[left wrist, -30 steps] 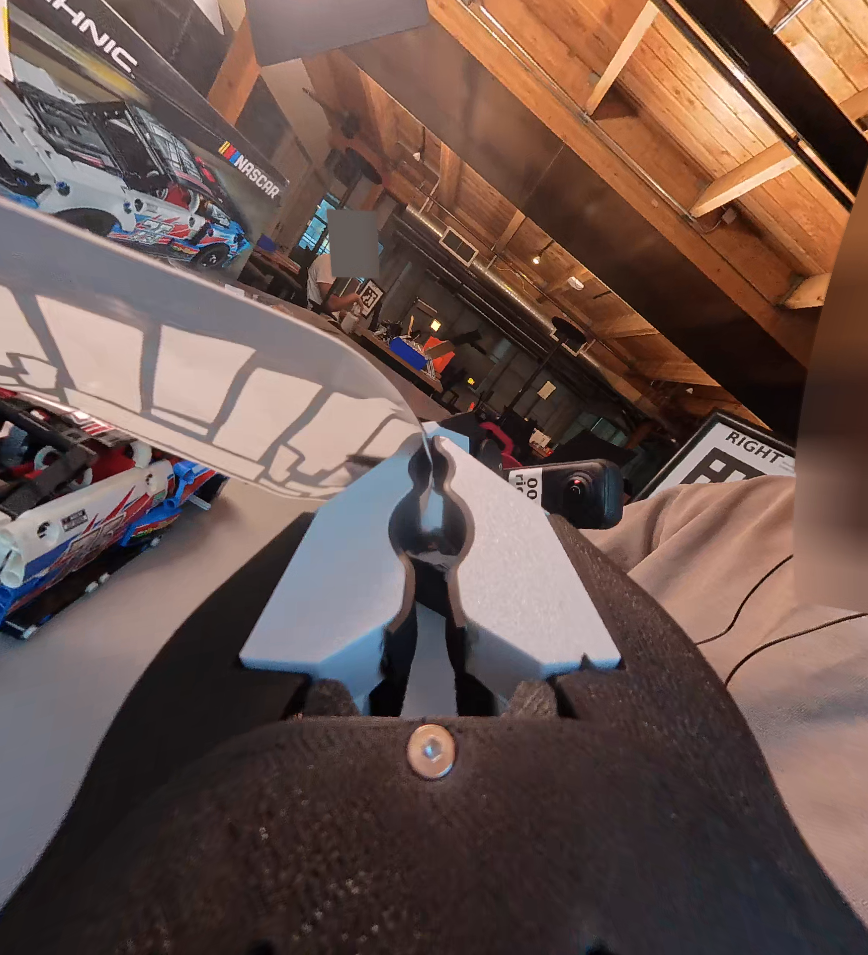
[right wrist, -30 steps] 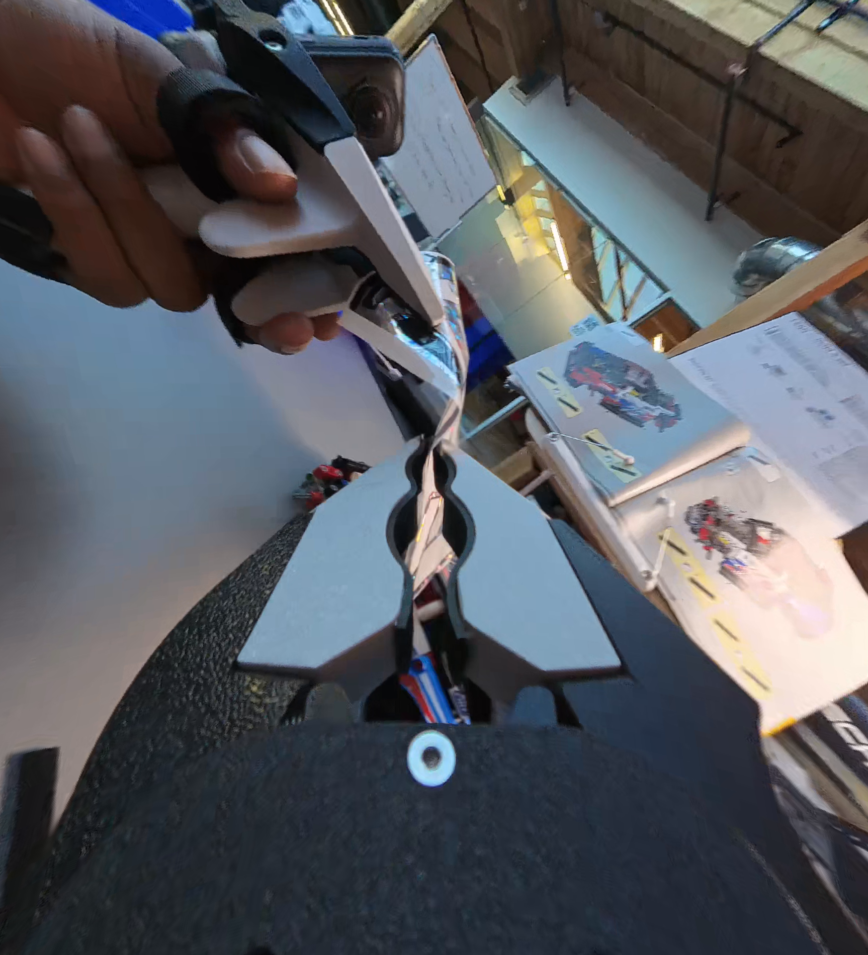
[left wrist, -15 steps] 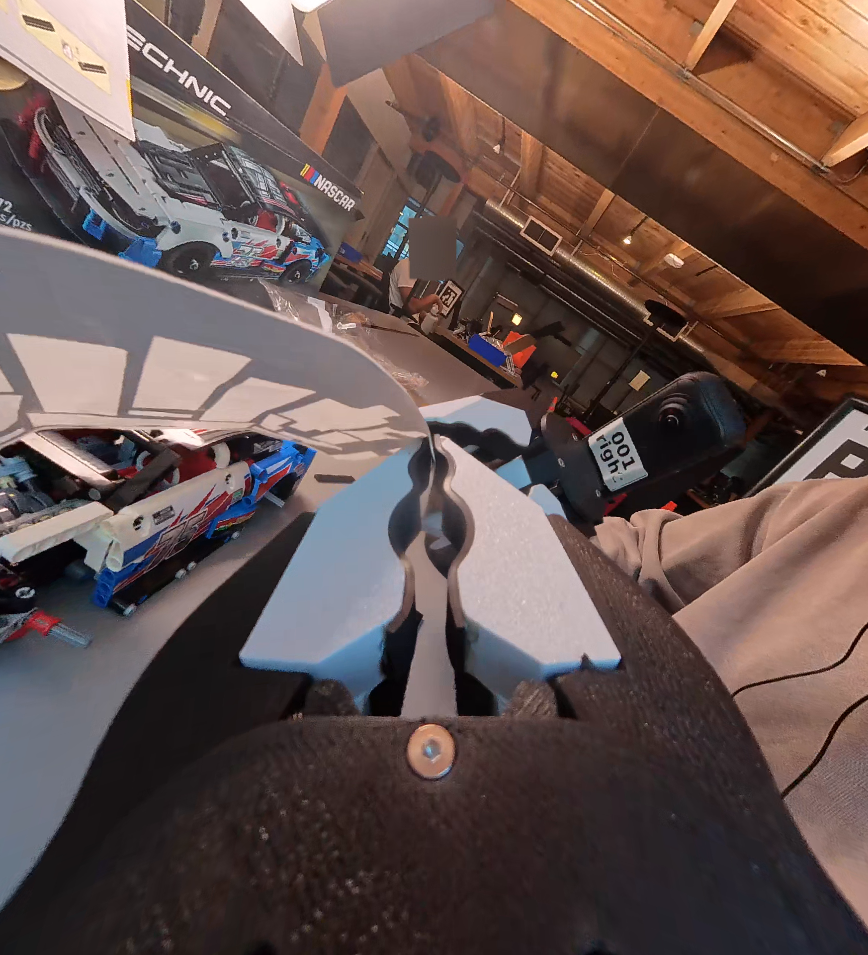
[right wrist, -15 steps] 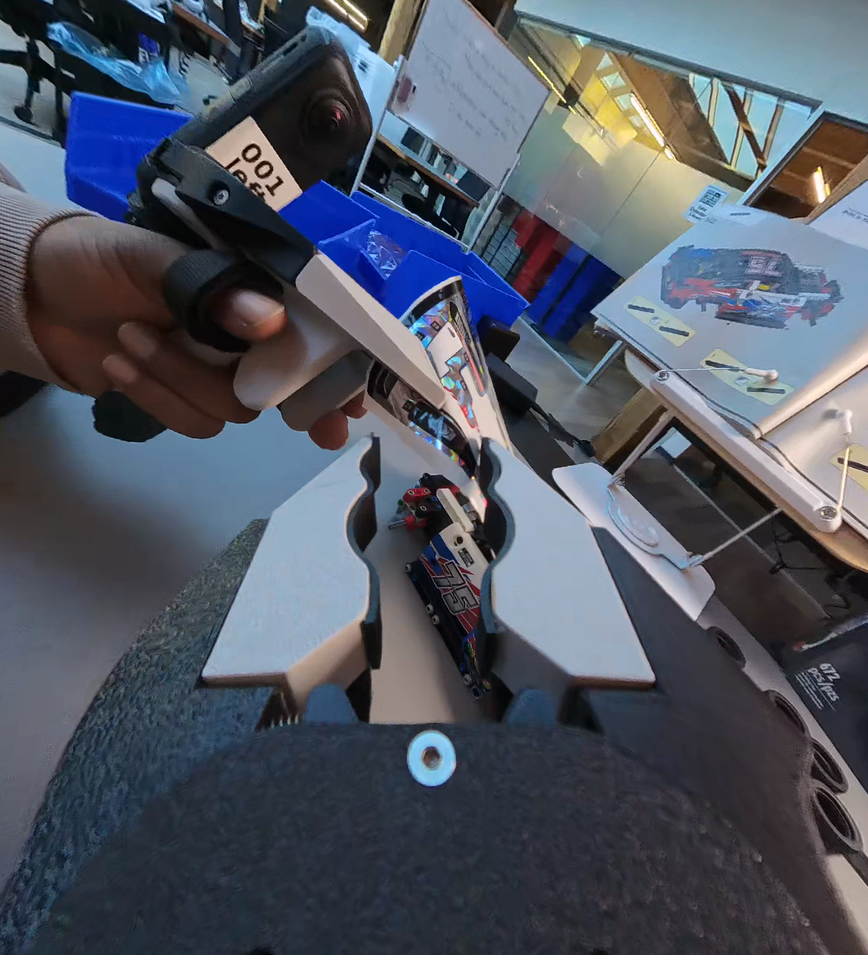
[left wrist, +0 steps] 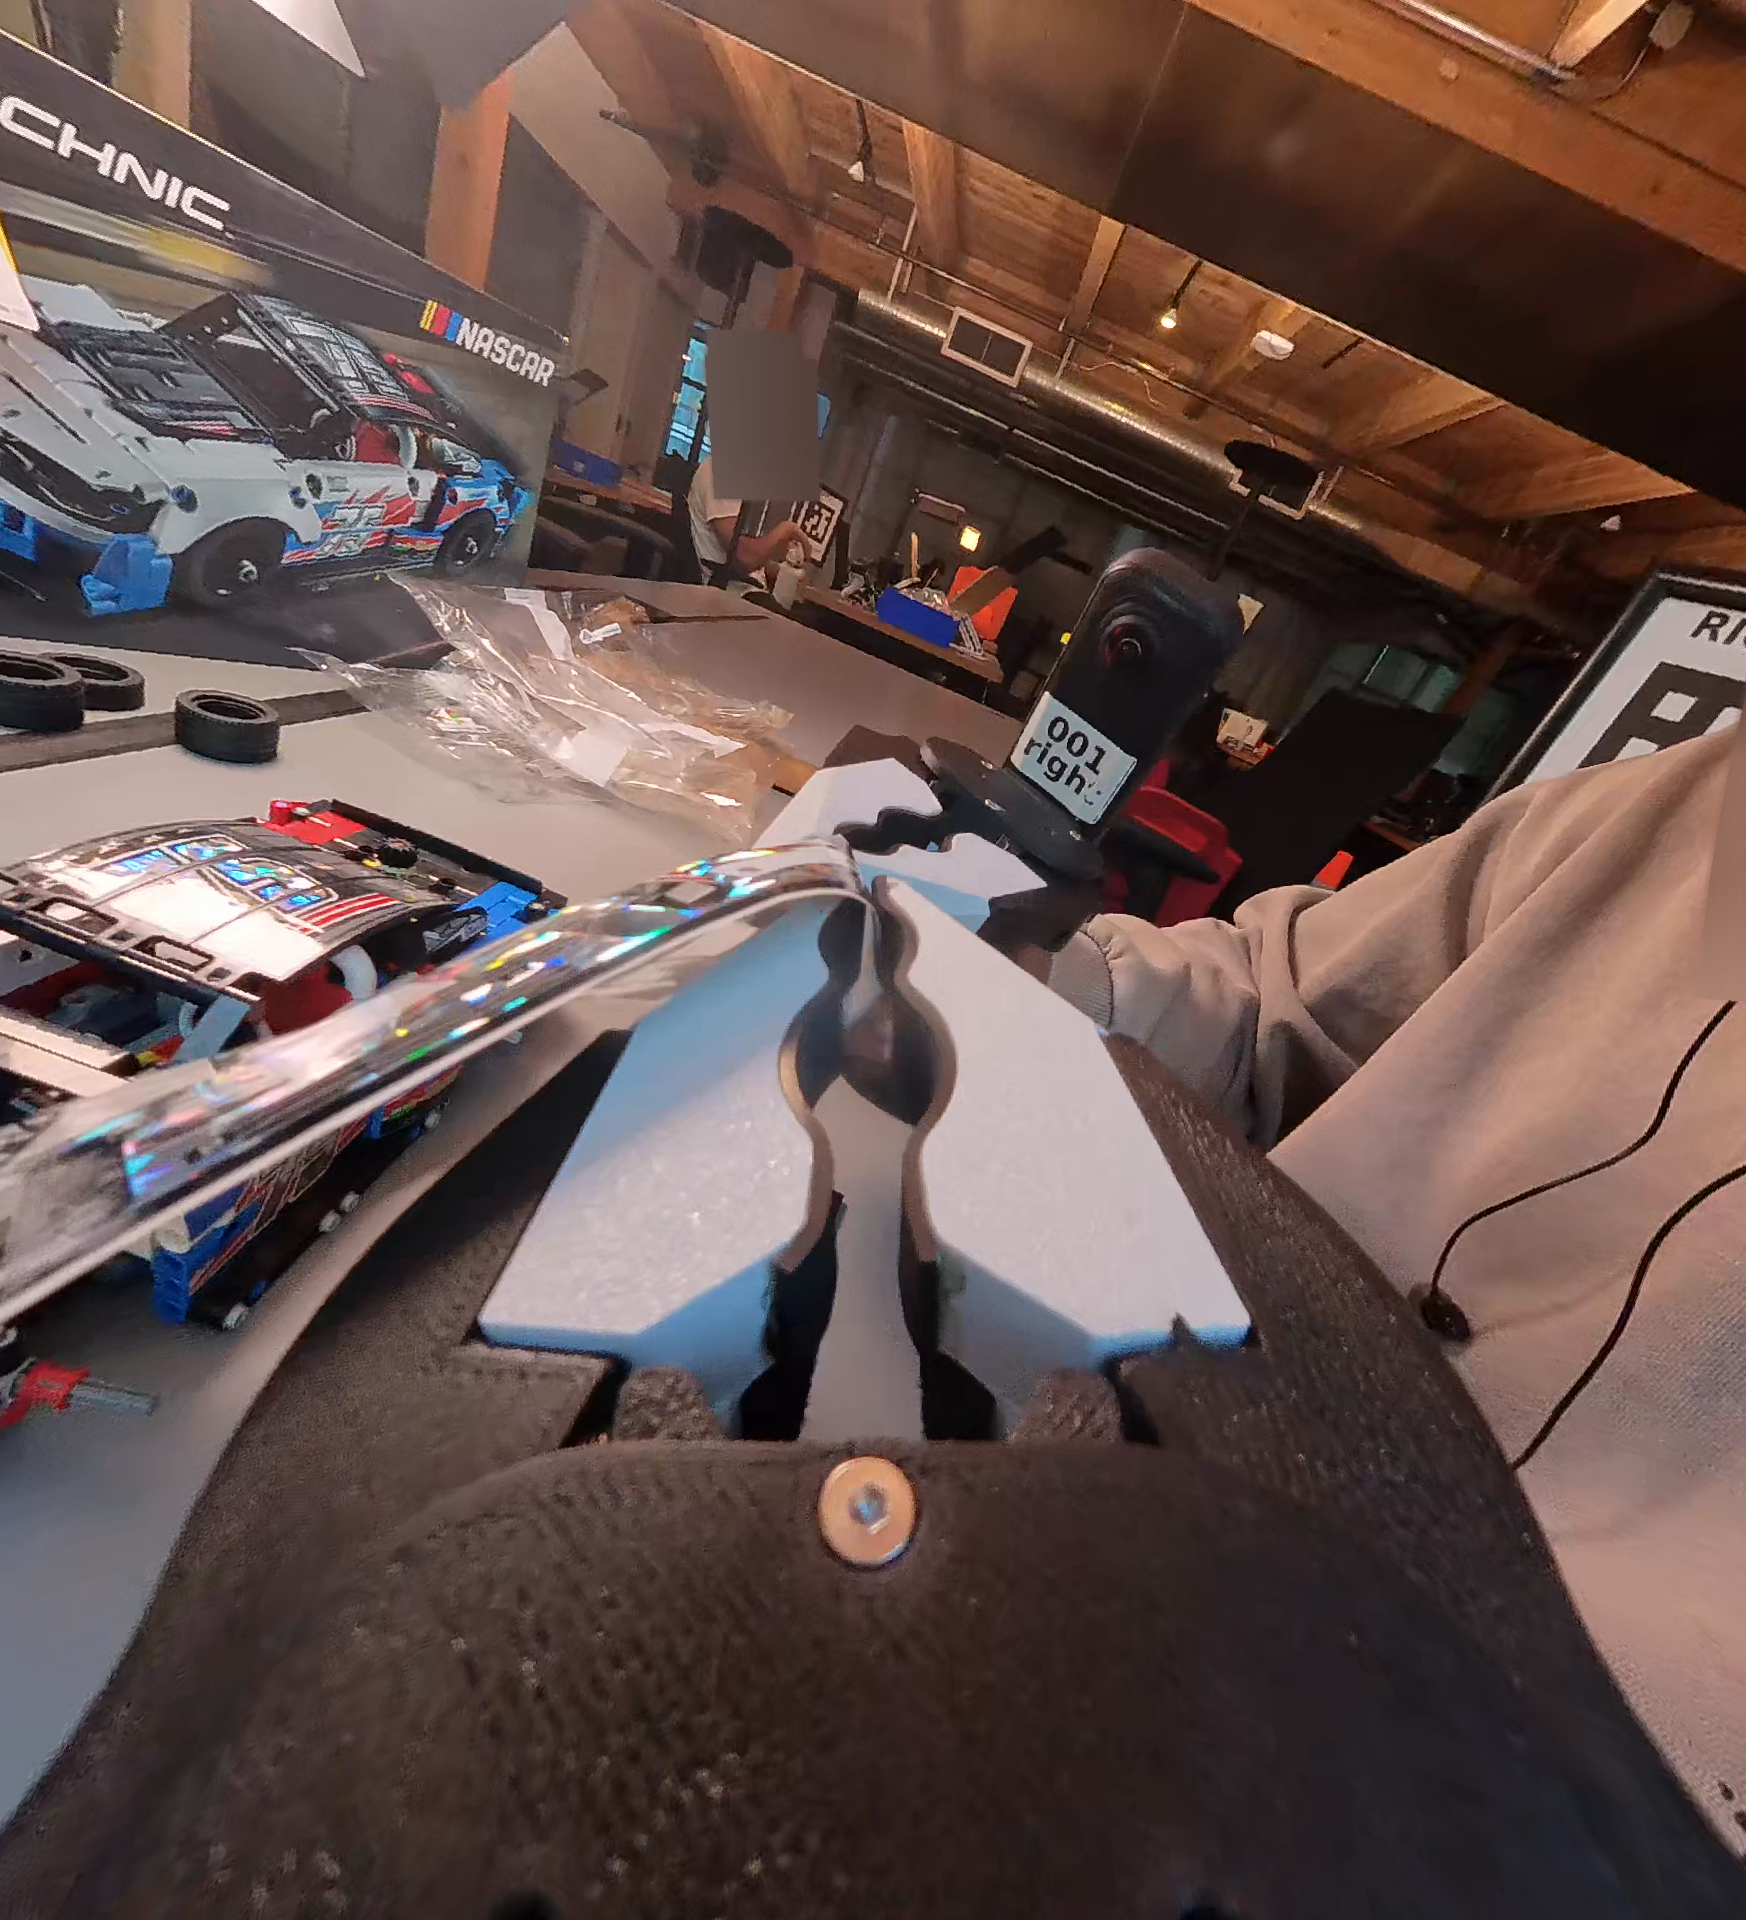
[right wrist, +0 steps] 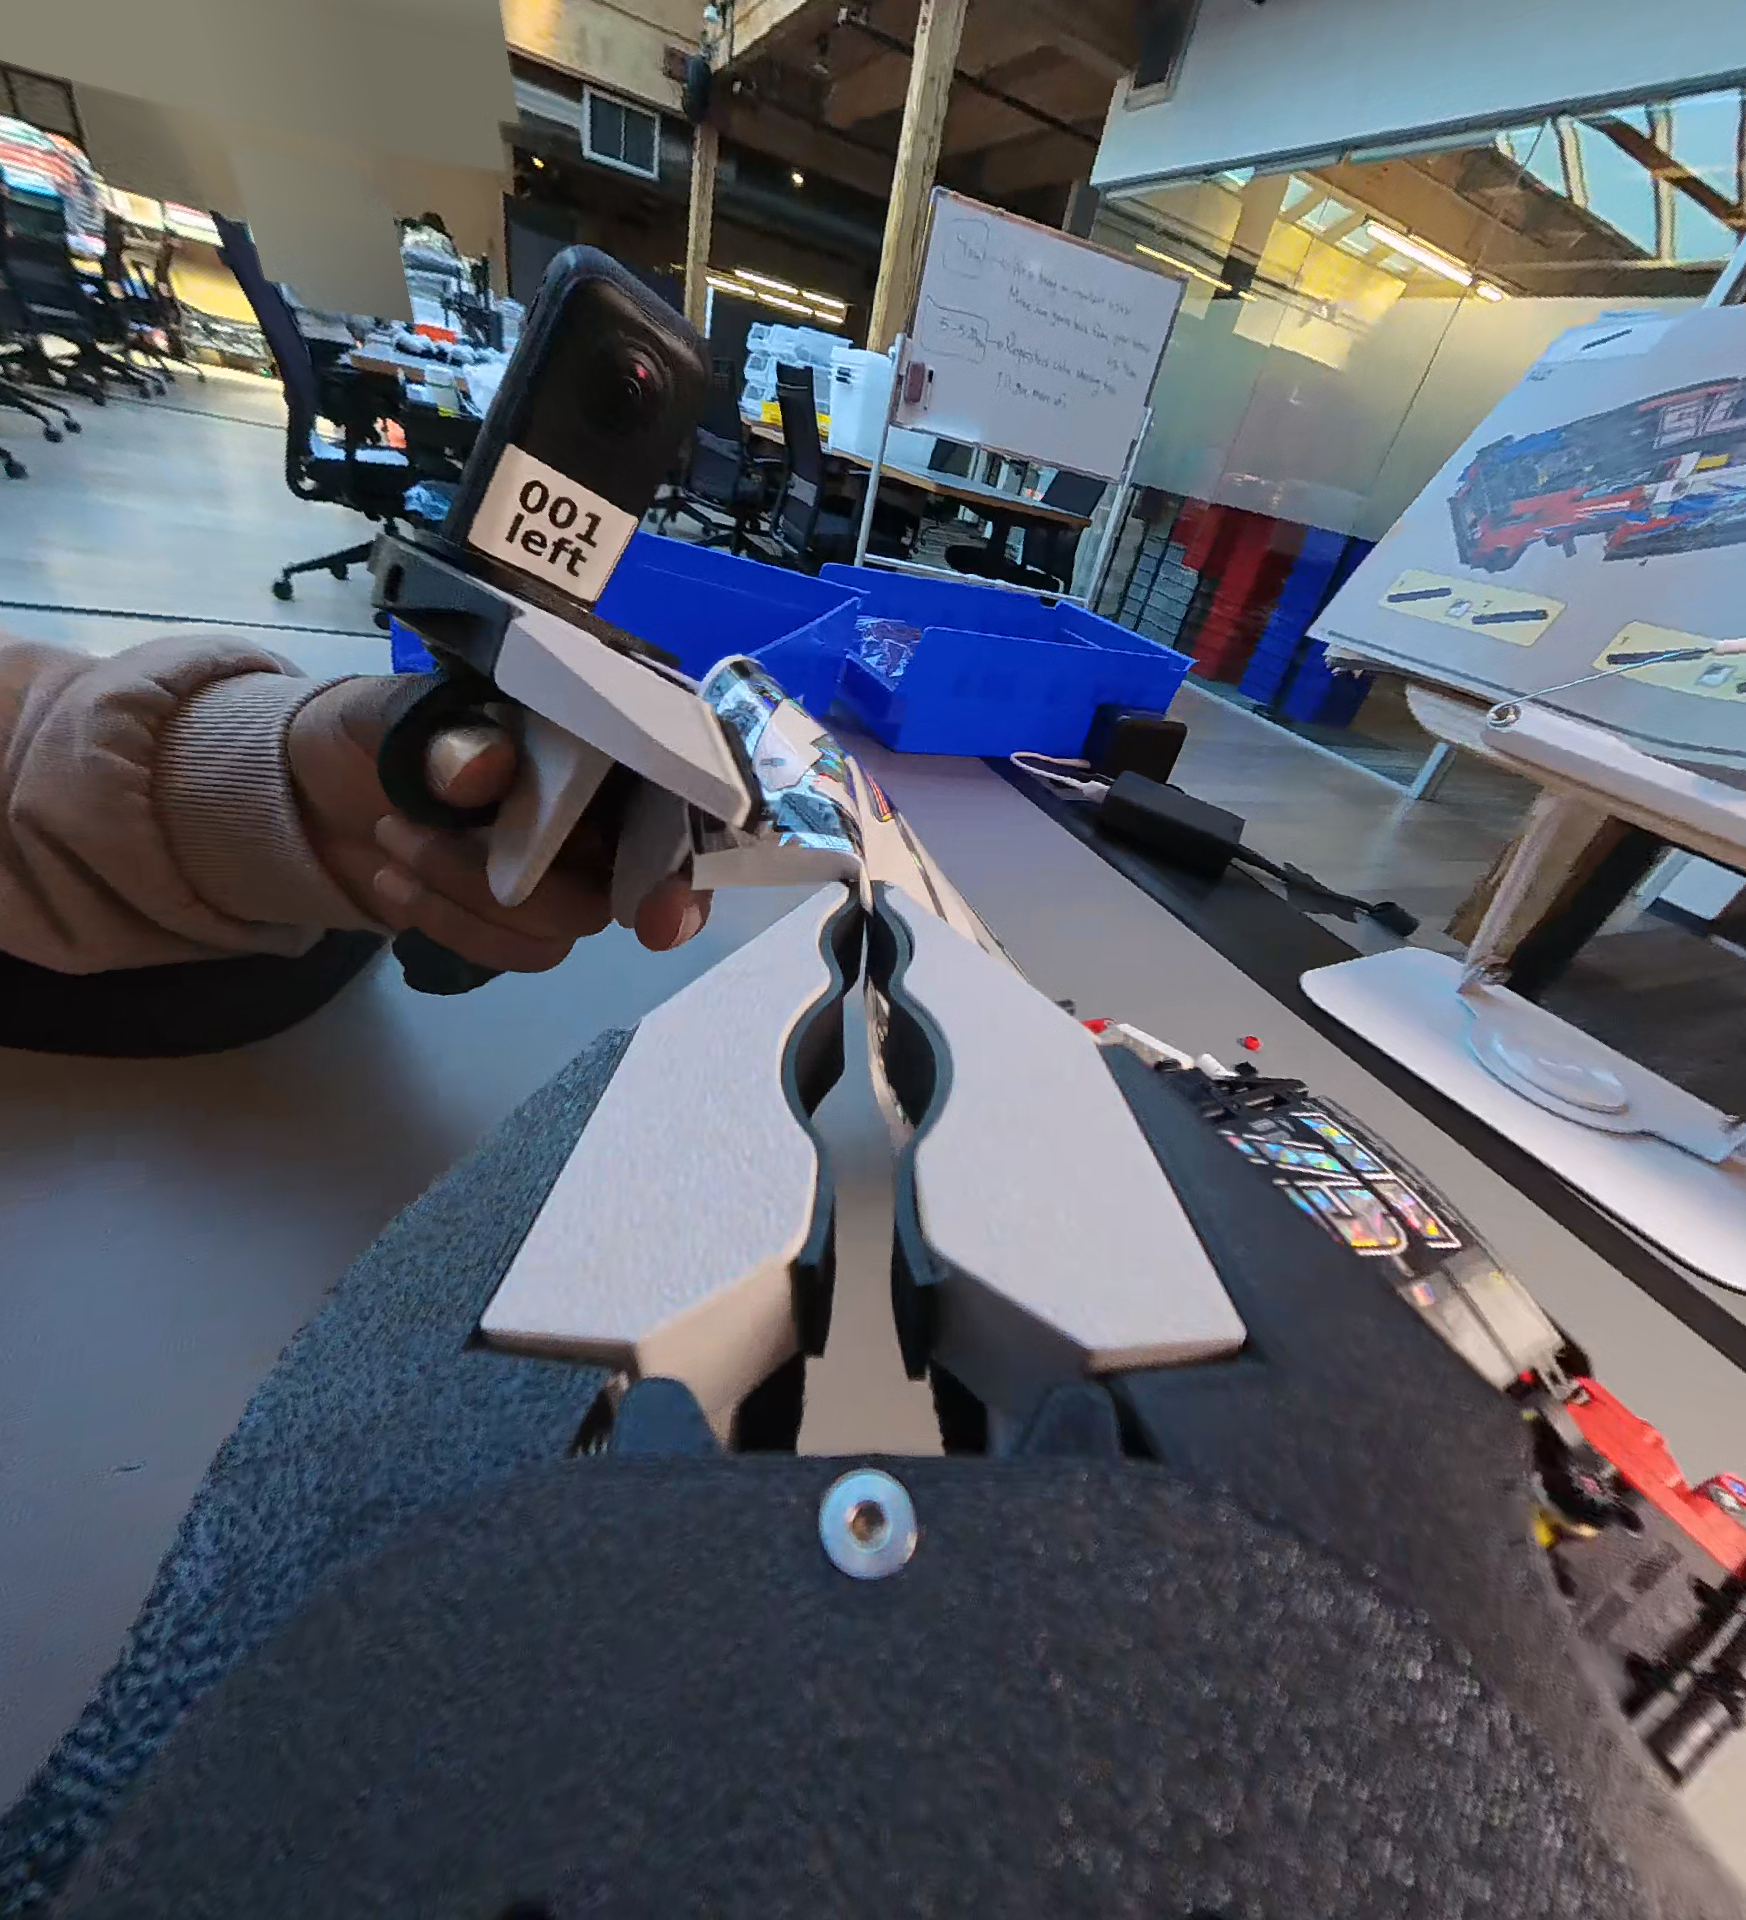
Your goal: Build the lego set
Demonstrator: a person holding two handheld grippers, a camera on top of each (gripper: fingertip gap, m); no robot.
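Your left gripper and right gripper both pinch the shiny sticker sheet at one corner; it hangs over the lego car; bare grey table lies behind.

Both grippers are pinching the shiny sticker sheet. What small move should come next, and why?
Probably the right gripper should pull gently away to peel a sticker. Both grippers are shut on the same corner of the holographic sticker sheet, the left gripper beside it, and the sheet hangs above the lego car, which already wears stickers.
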